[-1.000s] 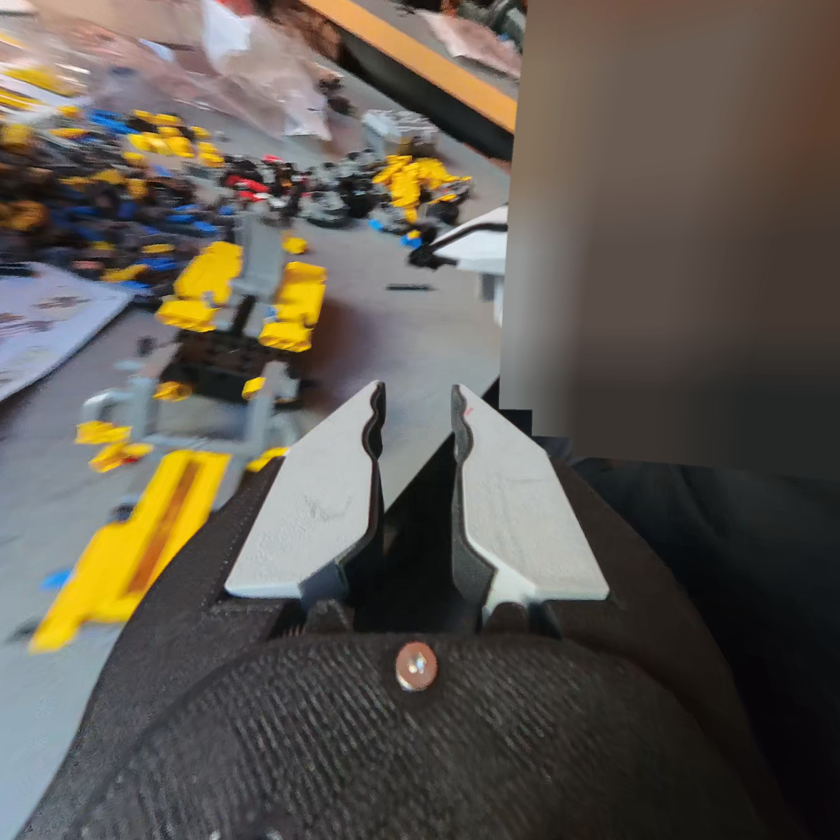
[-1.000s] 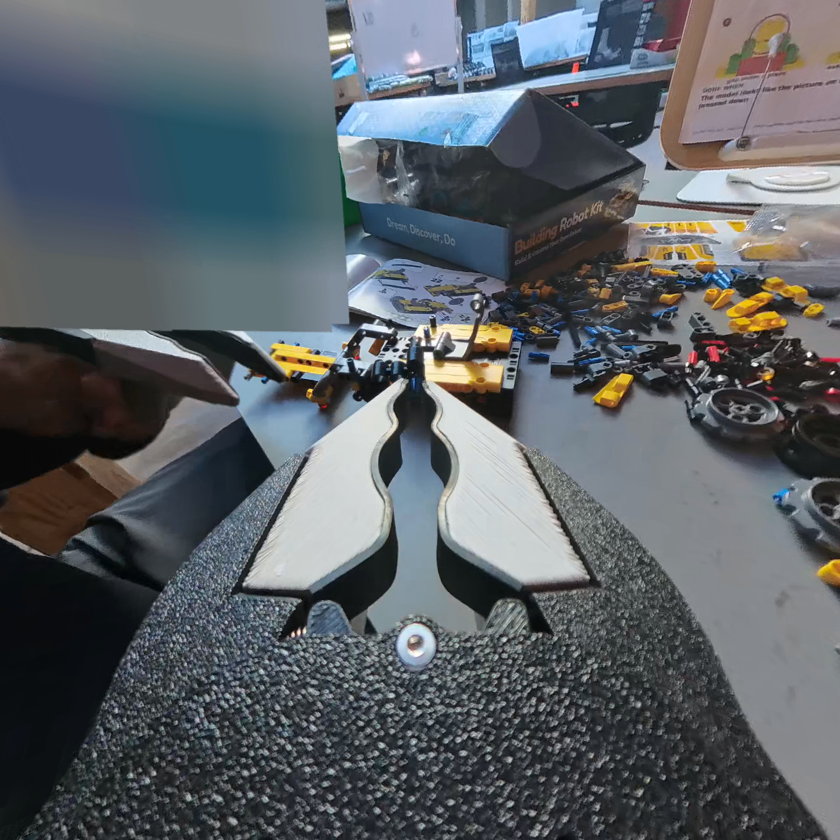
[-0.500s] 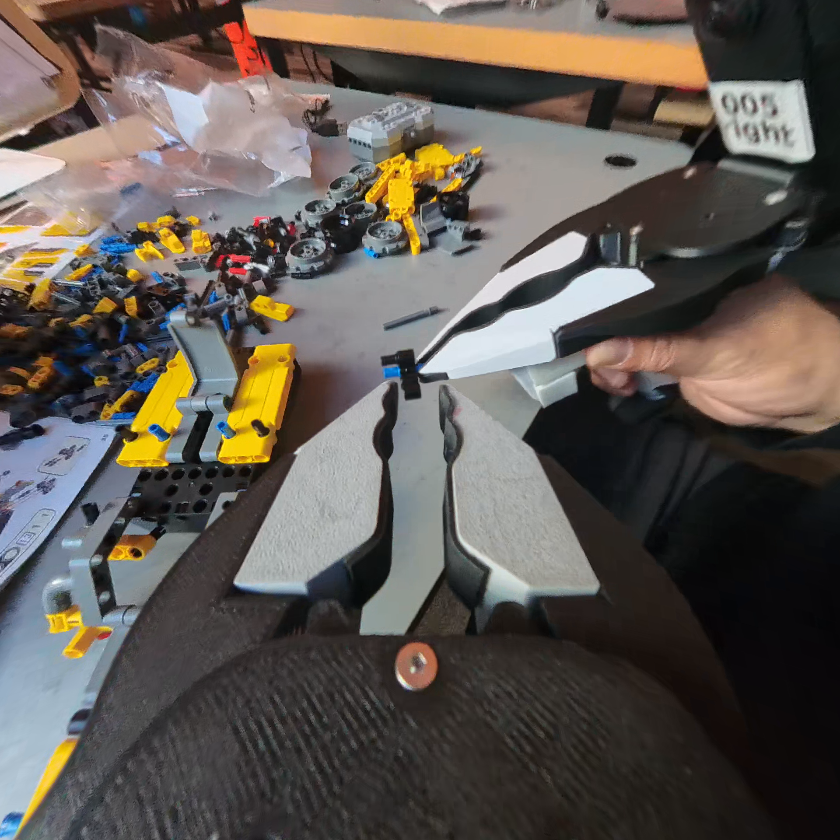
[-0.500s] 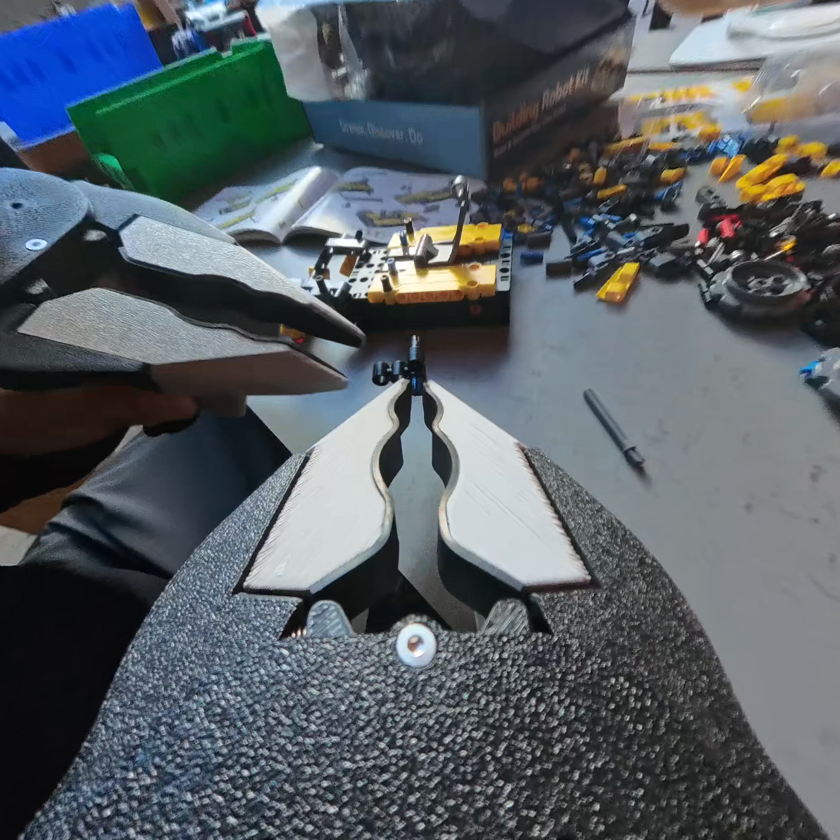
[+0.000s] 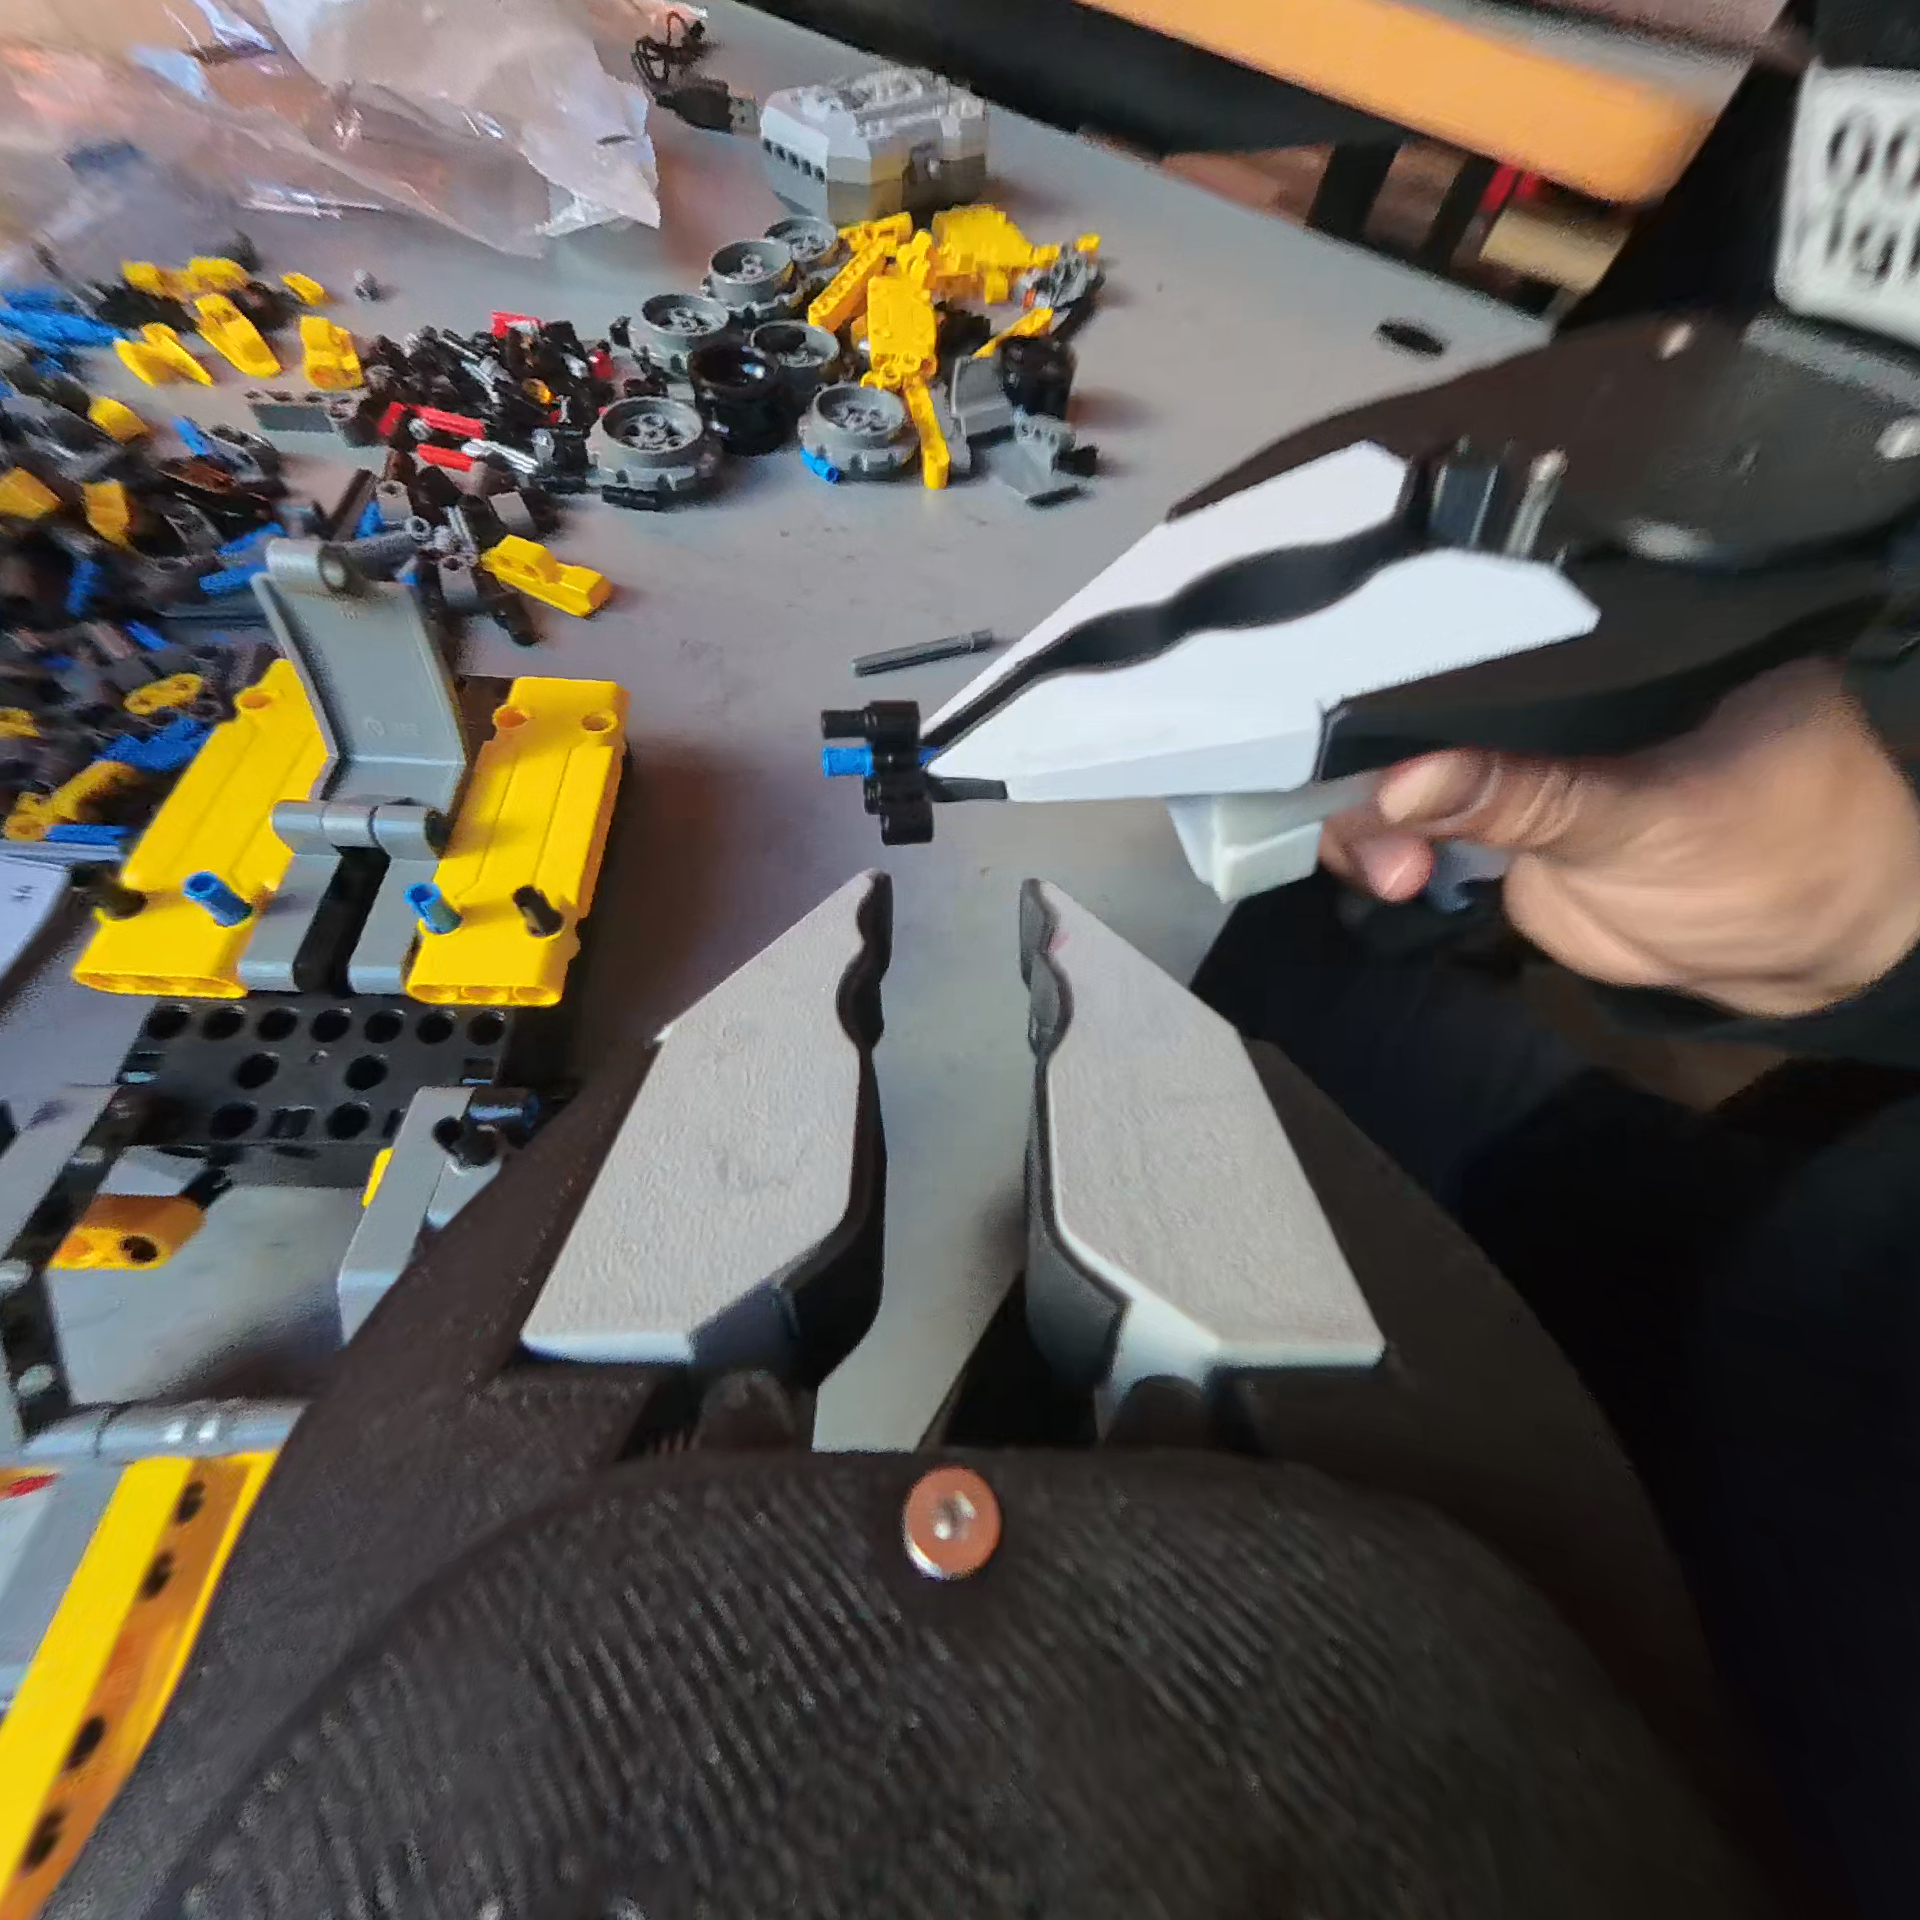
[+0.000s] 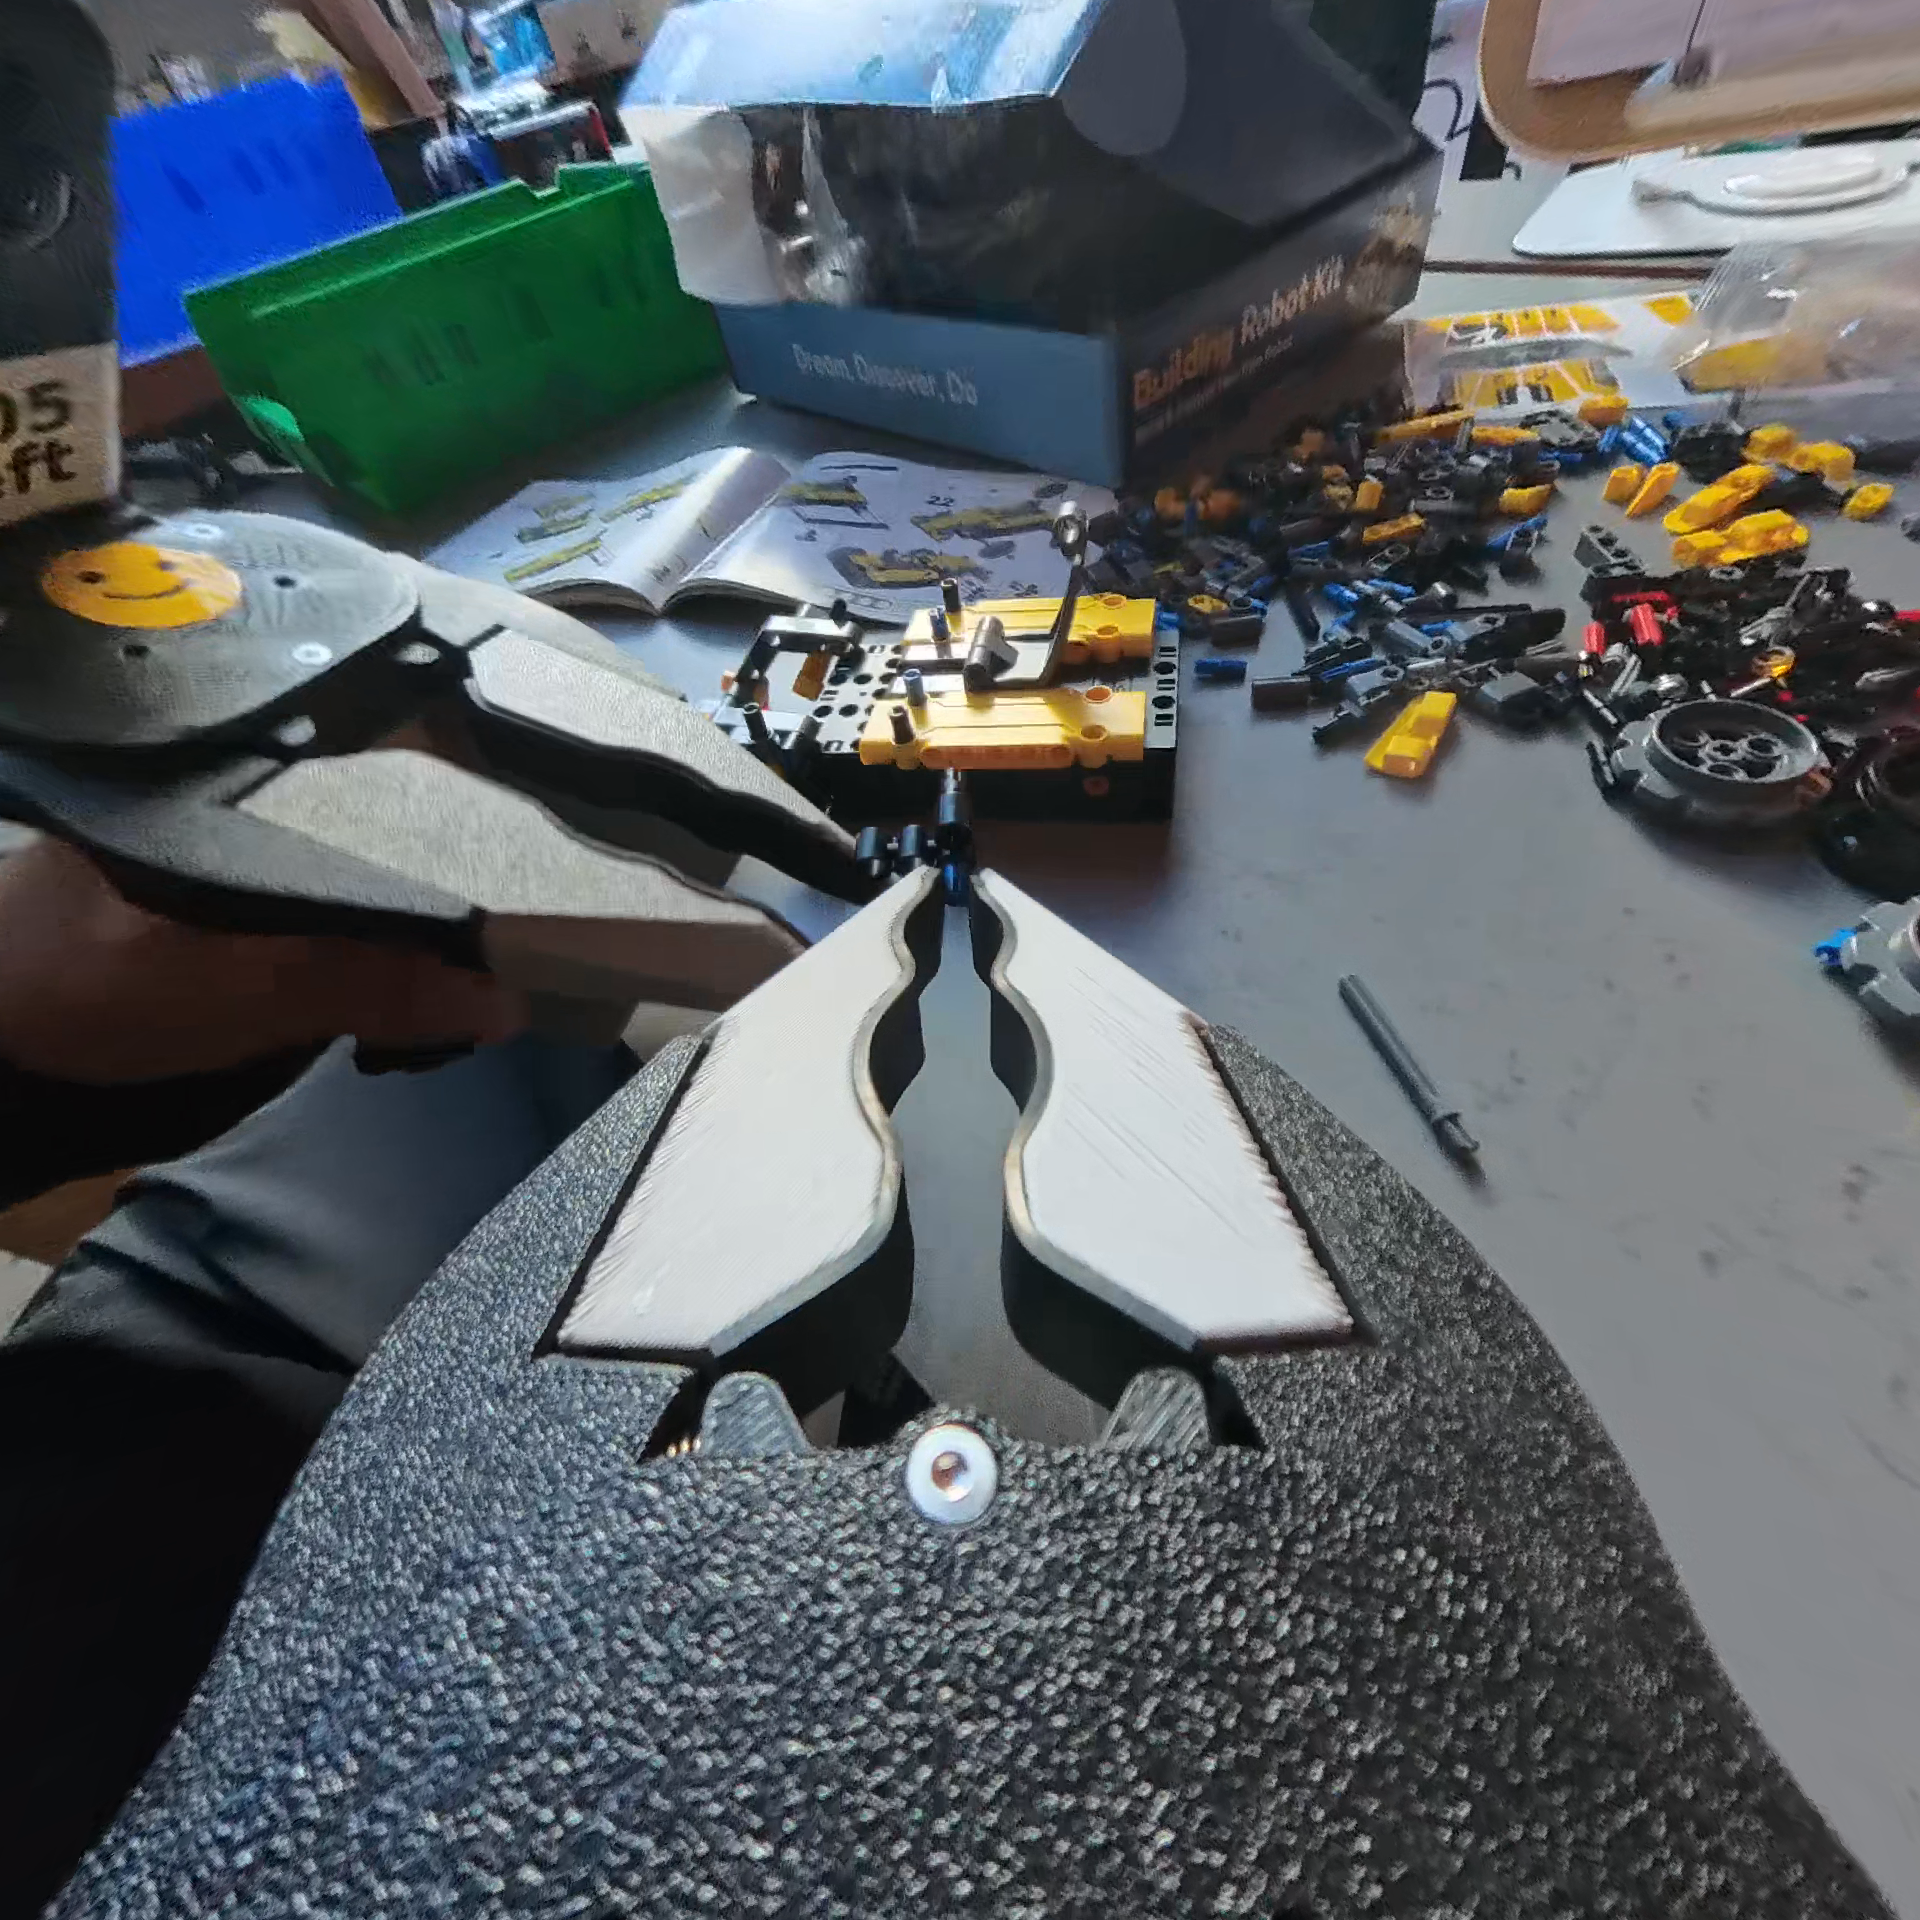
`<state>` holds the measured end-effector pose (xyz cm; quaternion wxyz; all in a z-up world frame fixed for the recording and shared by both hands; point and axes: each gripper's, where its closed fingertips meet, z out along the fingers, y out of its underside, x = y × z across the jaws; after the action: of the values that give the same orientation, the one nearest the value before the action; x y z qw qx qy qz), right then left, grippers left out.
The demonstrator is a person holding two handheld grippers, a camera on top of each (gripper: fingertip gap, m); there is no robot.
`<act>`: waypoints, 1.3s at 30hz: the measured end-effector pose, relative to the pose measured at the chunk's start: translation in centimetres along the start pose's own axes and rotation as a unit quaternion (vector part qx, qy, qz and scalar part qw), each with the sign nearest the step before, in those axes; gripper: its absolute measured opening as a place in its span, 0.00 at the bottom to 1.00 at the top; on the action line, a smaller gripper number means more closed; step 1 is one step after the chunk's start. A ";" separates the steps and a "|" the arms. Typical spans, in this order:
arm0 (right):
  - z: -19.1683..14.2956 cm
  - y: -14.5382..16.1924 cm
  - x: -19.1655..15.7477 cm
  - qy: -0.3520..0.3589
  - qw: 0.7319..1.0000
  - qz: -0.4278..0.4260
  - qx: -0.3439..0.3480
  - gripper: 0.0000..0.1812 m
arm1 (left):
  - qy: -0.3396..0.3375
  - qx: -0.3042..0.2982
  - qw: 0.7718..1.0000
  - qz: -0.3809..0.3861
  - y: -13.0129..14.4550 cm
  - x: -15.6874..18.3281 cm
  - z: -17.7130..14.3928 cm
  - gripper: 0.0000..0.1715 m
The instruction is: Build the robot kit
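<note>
just black connector (image 6: 914, 844) between right tongs (image 6: 958, 885)

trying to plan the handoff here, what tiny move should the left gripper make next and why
Probably ease the left gripper forward a touch. Its fingers stand open and empty just short of the small black connector piece, which the right gripper pinches in the air above the grey table.

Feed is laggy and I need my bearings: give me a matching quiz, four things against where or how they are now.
1. Left gripper
2. Small black connector piece with a blue pin
3. Loose thin black axle rod
4. Open paper instruction booklet

A. lying alone on the bare grey table
B. open, holding nothing
C. pinched in the right gripper fingers
D. flat behind the yellow-and-black brick assembly

Pairs: 1-B, 2-C, 3-A, 4-D
</note>
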<state>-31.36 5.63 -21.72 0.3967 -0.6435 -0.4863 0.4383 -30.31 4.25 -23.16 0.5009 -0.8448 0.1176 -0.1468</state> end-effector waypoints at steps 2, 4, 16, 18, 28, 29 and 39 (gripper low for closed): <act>-0.1 0.3 0.2 0.008 1.000 -0.006 -0.002 0.02 | -0.005 0.012 1.000 -0.013 -0.4 -0.5 -0.2 0.12; -0.3 0.4 0.2 0.007 1.000 0.004 0.005 0.02 | -0.030 0.011 0.999 0.025 -0.5 -1.0 -0.4 0.10; -1.4 0.8 0.3 0.002 1.000 0.000 0.018 0.03 | -0.118 0.016 0.968 0.221 -2.1 0.0 0.1 0.03; -1.6 1.7 1.2 0.011 1.000 -0.001 -0.009 0.09 | -0.162 -0.005 0.941 0.298 -1.8 -0.7 0.4 0.03; -4.1 1.9 3.9 0.030 0.999 0.017 0.001 0.10 | -0.165 -0.102 0.913 0.360 1.1 -0.8 3.1 0.03; -4.2 1.8 4.0 0.032 0.999 0.013 0.001 0.10 | -0.155 -0.118 0.918 0.346 1.4 -0.9 3.3 0.03; -5.4 2.0 8.2 0.075 0.996 -0.023 -0.041 0.11 | -0.147 -0.139 0.918 0.343 1.4 -0.2 3.5 0.05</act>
<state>-24.47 12.69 -23.43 0.4160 -0.6788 -0.4872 0.3590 -29.34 6.46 -26.02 0.4101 -0.8258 0.3441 0.1773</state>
